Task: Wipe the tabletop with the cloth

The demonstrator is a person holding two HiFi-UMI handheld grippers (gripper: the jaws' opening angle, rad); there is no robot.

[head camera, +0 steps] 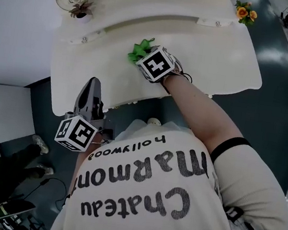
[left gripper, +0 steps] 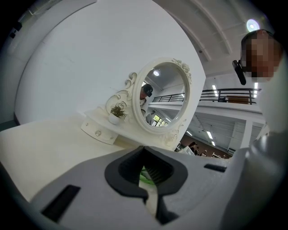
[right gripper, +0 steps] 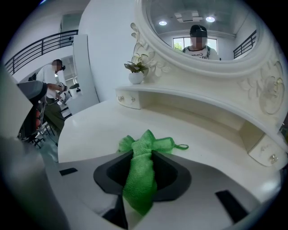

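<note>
On the cream tabletop, mid-surface, before the oval mirror: one green cloth, bunched, its front folds apparently resting on the surface.
Right gripper: jaws clamped on the cloth, arm reached across the table.
Left gripper: jaws together, nothing between them, held at the near left edge, well apart from the cloth.
Step in hand, by judgement: wiping stroke.
Next move calls for: dragging the cloth across unwiped areas with downward pressure and a firm grip.
</note>
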